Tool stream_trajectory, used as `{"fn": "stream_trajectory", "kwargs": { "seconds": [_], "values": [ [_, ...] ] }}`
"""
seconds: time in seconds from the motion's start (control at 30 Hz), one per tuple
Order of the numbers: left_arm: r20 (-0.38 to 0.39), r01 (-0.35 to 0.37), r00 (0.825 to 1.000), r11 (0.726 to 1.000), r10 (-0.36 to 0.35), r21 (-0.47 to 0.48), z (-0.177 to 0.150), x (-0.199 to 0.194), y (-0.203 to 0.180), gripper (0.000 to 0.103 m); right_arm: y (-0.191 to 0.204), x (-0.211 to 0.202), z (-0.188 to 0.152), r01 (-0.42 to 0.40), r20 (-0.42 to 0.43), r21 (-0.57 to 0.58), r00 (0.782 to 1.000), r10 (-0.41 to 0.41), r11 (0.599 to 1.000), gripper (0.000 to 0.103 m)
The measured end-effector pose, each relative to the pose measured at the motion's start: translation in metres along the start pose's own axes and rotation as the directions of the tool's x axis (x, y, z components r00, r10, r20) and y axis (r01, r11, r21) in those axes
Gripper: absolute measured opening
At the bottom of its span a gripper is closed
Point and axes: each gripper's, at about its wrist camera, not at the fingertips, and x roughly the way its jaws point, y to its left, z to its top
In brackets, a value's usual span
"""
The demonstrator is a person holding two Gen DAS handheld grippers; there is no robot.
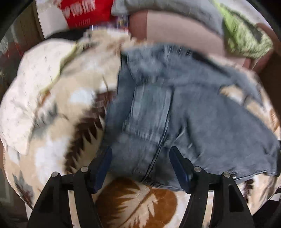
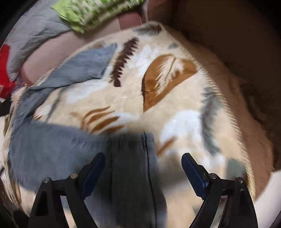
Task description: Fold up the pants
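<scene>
Light blue denim pants lie crumpled on a cream blanket with a leaf pattern. My left gripper is open, its blue-padded fingers on either side of the pants' near edge and seam. In the right wrist view the pants spread from the lower left up to a leg end at the far left. My right gripper is open; a dark fold of denim lies between its fingers, toward the left one. Both views are blurred by motion.
A white pillow lies left of the pants. A red bag, a grey cloth and a green patterned cloth lie at the back on a pink sheet. The blanket's fringed edge drops off at the right.
</scene>
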Motion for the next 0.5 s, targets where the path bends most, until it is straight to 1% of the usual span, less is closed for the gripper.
{"fn": "stream_trajectory", "kwargs": {
  "seconds": [0.03, 0.07, 0.13, 0.17, 0.2, 0.23, 0.27, 0.3, 0.33, 0.37, 0.4, 0.43, 0.47, 0.5],
  "values": [
    [-0.023, -0.01, 1.0, 1.0, 0.01, -0.003, -0.005, 0.006, 0.0, 0.068, 0.007, 0.01, 0.001, -0.001, -0.037, -0.044, 0.999, 0.0, 0.999, 0.045],
    [-0.05, -0.018, 0.999, 1.0, 0.018, -0.005, -0.009, 0.016, 0.001, 0.068, 0.014, 0.01, 0.0, 0.014, -0.046, -0.077, 0.999, -0.017, 0.997, 0.044],
    [-0.009, -0.009, 1.0, 1.0, 0.009, -0.002, -0.012, 0.017, 0.003, 0.07, 0.033, -0.004, 0.002, 0.089, -0.003, -0.166, 0.996, -0.091, 0.982, 0.023],
    [-0.006, -0.015, 1.0, 1.0, 0.015, 0.011, -0.013, 0.017, 0.001, 0.07, 0.041, -0.016, 0.004, 0.185, 0.069, -0.209, 0.982, -0.174, 0.96, 0.023],
    [-0.005, -0.023, 1.0, 0.999, 0.023, 0.025, -0.013, 0.018, 0.0, 0.07, 0.046, -0.025, 0.006, 0.251, 0.128, -0.234, 0.966, -0.226, 0.94, 0.023],
    [-0.004, -0.027, 1.0, 0.999, 0.027, 0.03, -0.013, 0.018, -0.001, 0.071, 0.047, -0.033, 0.01, 0.288, 0.173, -0.229, 0.952, -0.252, 0.93, 0.023],
    [-0.004, -0.03, 1.0, 0.999, 0.03, 0.031, -0.013, 0.018, -0.003, 0.072, 0.045, -0.034, 0.013, 0.288, 0.182, -0.209, 0.95, -0.252, 0.934, 0.023],
    [-0.004, -0.033, 0.999, 0.999, 0.033, 0.031, -0.012, 0.019, -0.003, 0.073, 0.043, -0.026, 0.018, 0.296, 0.171, -0.193, 0.949, -0.265, 0.936, 0.026],
    [-0.005, -0.037, 0.999, 0.999, 0.037, 0.035, -0.01, 0.018, -0.005, 0.073, 0.044, -0.005, 0.017, 0.335, 0.125, -0.23, 0.941, -0.313, 0.914, 0.032],
    [-0.007, -0.041, 0.999, 0.998, 0.041, 0.042, -0.009, 0.019, -0.006, 0.074, 0.045, 0.022, 0.013, 0.369, 0.053, -0.286, 0.928, -0.37, 0.884, 0.034],
    [-0.011, -0.041, 0.999, 0.998, 0.041, 0.05, -0.009, 0.017, -0.006, 0.074, 0.043, 0.025, 0.008, 0.371, 0.066, -0.291, 0.927, -0.368, 0.882, 0.036],
    [-0.014, -0.037, 0.999, 0.998, 0.037, 0.055, -0.007, 0.015, -0.005, 0.073, 0.042, 0.017, 0.005, 0.373, 0.114, -0.262, 0.928, -0.355, 0.89, 0.044],
    [-0.009, -0.028, 1.0, 0.998, 0.028, 0.051, -0.004, 0.009, -0.002, 0.073, 0.036, 0.006, 0.007, 0.356, 0.131, -0.21, 0.933, -0.335, 0.91, 0.053],
    [0.005, -0.021, 1.0, 0.999, 0.021, 0.039, 0.001, 0.001, 0.001, 0.073, 0.027, -0.01, 0.01, 0.295, 0.146, -0.151, 0.951, -0.274, 0.944, 0.075]
  ]
}}
